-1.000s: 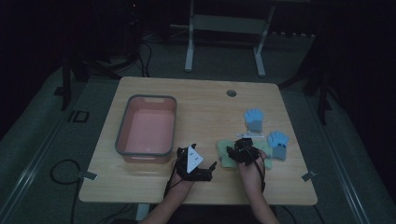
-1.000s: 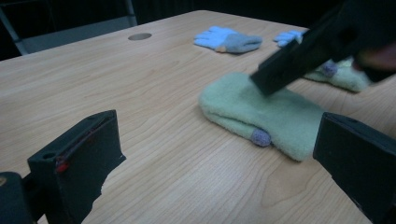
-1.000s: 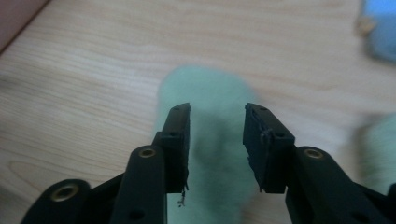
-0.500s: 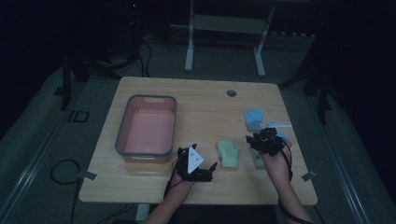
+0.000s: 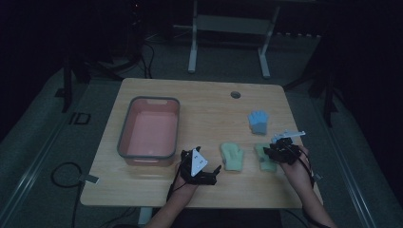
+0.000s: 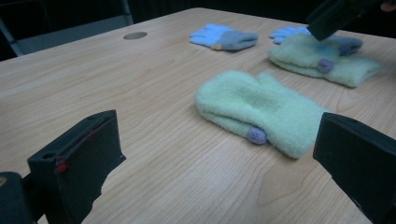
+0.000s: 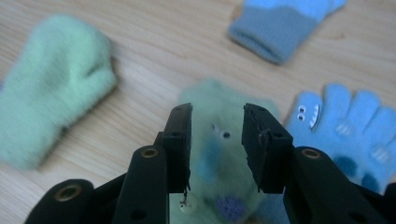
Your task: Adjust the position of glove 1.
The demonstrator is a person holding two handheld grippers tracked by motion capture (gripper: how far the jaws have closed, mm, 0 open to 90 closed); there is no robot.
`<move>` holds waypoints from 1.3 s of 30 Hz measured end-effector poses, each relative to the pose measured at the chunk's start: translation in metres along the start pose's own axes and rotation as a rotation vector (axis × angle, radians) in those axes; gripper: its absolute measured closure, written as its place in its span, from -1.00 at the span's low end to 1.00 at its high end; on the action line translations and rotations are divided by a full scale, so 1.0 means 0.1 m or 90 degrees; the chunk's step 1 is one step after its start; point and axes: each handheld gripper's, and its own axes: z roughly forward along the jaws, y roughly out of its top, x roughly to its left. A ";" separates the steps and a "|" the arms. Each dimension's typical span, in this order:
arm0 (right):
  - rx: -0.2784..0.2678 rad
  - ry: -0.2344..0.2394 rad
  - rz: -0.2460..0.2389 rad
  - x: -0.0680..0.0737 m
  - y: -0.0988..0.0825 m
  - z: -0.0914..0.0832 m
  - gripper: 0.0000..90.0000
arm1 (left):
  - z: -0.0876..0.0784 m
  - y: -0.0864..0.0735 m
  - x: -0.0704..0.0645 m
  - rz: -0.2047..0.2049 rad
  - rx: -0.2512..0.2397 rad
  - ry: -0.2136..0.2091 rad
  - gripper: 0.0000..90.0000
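The right gripper (image 7: 217, 140) hovers, jaws apart and gripping nothing, over a green mitten (image 7: 219, 186) at the table's (image 5: 209, 102) four o'clock; the left gripper (image 5: 202, 171), jaws wide apart, rests near six, beside another green mitten (image 5: 233, 156)

**Four mittens and gloves, one tub**

On the worktop (image 5: 209, 104) lie two green mittens: one (image 5: 232, 156) near the front edge, the other (image 5: 264, 156) toward the front right corner. Two blue gloves: one (image 5: 259, 121) by the right edge, another (image 7: 355, 126) (partly covered) beside the second mitten. One pink tub (image 5: 150, 127) sits toward the left edge.
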 end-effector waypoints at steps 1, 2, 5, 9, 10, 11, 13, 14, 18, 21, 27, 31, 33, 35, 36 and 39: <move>0.004 0.001 -0.001 -0.01 -0.03 0.02 0.39 | 0.00 0.00 0.00 0.001 0.000 0.000 -0.97; 0.005 0.001 -0.001 -0.01 -0.06 0.04 0.39 | 0.00 0.00 0.00 0.002 0.001 0.000 -0.97; 0.016 0.000 -0.002 -0.03 -0.14 0.12 0.39 | 0.00 0.00 -0.01 0.004 0.001 0.000 -0.97; 0.010 0.000 -0.005 -0.03 -0.22 0.17 0.45 | 0.00 0.00 -0.01 0.005 0.001 0.000 -0.97; 0.007 -0.002 -0.010 -0.02 -0.23 0.18 0.45 | 0.00 0.00 -0.01 0.004 0.001 0.000 -0.97; 0.006 -0.003 -0.010 -0.01 -0.24 0.18 0.45 | 0.00 0.00 0.00 0.004 0.001 0.000 -0.97; 0.005 -0.004 -0.009 -0.01 -0.24 0.19 0.46 | 0.00 0.00 0.00 0.002 0.001 -0.001 -0.97; 0.006 -0.001 -0.007 -0.01 -0.24 0.19 0.50 | 0.00 0.00 0.00 0.002 0.000 -0.001 -0.97; 0.008 -0.001 0.003 0.00 -0.24 0.19 0.80 | 0.00 0.00 -0.01 0.007 0.001 0.001 -0.97; 0.012 -0.014 0.004 0.04 -0.21 0.18 0.89 | 0.00 0.00 -0.01 0.005 0.000 0.002 -0.97; -0.011 -0.029 0.024 0.09 -0.07 0.02 0.92 | 0.00 0.00 -0.01 0.003 -0.002 0.002 -0.97; -0.022 -0.036 0.022 0.15 0.07 -0.09 0.92 | 0.00 0.00 0.00 -0.001 -0.002 -0.001 -0.97; -0.028 -0.032 0.017 0.18 0.15 -0.16 0.92 | -0.01 0.00 0.01 -0.005 -0.003 0.000 -0.97; -0.041 -0.033 0.009 0.24 0.23 -0.22 0.92 | -0.01 0.00 0.01 -0.005 -0.003 0.000 -0.97; -0.051 -0.032 0.007 0.26 0.27 -0.26 0.92 | -0.01 0.00 0.01 -0.004 -0.003 -0.001 -0.97; -0.078 -0.026 0.002 0.35 0.38 -0.34 0.92 | -0.01 0.00 0.01 -0.005 -0.004 -0.001 -0.97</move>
